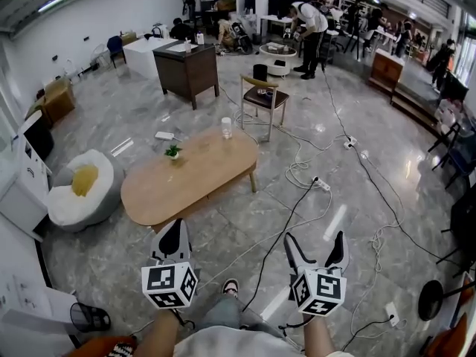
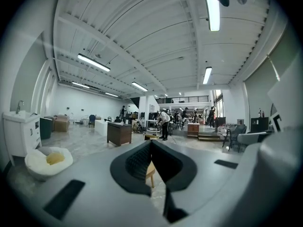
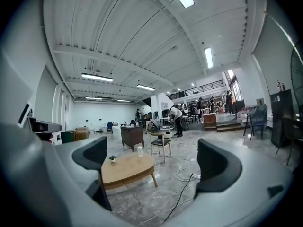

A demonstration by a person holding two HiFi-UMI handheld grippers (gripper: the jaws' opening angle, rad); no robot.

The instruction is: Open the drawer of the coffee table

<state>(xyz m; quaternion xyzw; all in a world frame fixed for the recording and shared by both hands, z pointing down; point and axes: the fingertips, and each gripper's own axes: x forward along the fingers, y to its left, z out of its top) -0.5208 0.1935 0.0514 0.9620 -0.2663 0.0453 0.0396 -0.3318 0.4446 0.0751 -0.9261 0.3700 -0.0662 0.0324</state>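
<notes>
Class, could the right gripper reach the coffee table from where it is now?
Probably not yet: the right gripper hangs open, apart from the coffee table, floor between. Only loose cables cross the way.

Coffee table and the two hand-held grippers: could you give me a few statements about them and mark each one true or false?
1. The left gripper has its jaws together, with nothing between them. True.
2. The right gripper holds the glass. False: its jaws stand apart and empty, and the glass stands on the coffee table.
3. A small potted plant stands on the coffee table. True.
4. Both grippers touch the coffee table. False: both hang short of it, above the floor.
</notes>
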